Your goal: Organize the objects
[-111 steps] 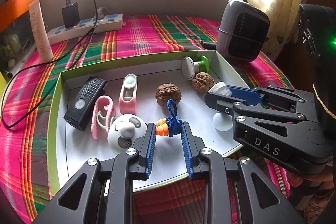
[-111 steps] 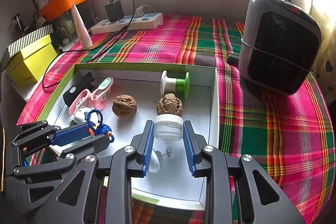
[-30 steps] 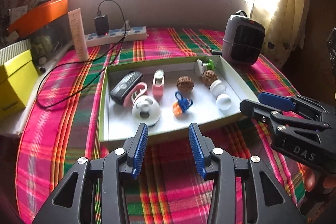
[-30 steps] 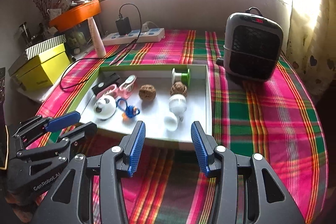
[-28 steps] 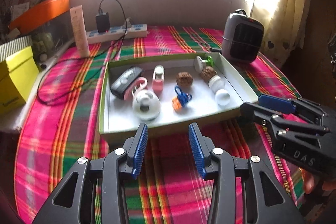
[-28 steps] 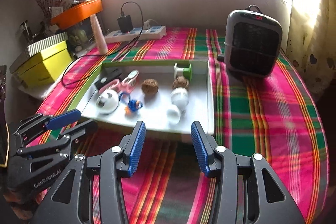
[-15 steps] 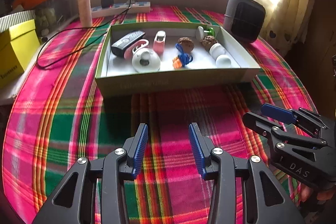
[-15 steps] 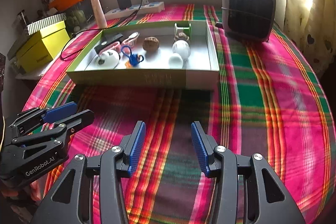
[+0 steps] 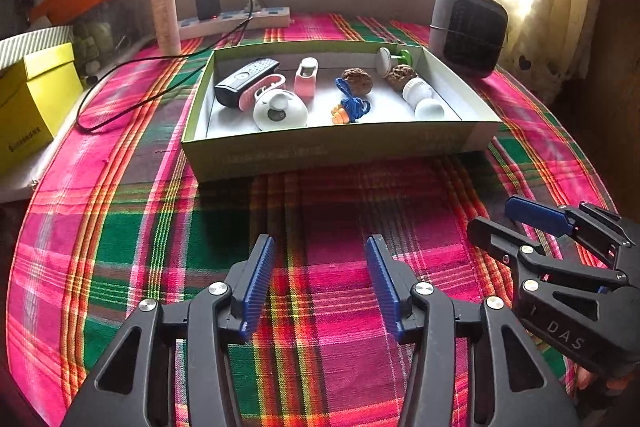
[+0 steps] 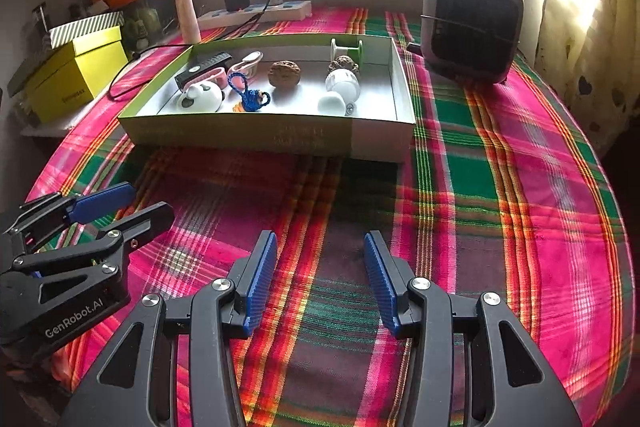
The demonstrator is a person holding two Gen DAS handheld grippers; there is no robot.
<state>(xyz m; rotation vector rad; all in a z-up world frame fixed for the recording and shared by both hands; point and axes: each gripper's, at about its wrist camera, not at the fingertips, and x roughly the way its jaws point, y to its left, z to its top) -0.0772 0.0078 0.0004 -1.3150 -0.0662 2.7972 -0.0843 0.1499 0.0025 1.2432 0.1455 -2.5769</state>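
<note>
Both grippers stand wide apart and hold nothing: left gripper [image 9: 320, 251] and right gripper [image 10: 320, 247] hang over the plaid cloth [image 10: 500, 187], well short of the tray [image 9: 340, 149]. Inside the tray lie a remote [image 9: 246, 81], two walnuts [image 9: 357, 79], a blue cord [image 9: 352, 103] and a white bottle [image 9: 418, 91]. Heater [image 10: 472, 23] stands just beside it.

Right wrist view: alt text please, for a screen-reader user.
The open, empty right gripper hangs over a plaid tablecloth, short of a shallow green box holding small items, among them a walnut and a blue cord charm. The left gripper, also open, shows at lower left; a grey heater stands behind the box.
</note>
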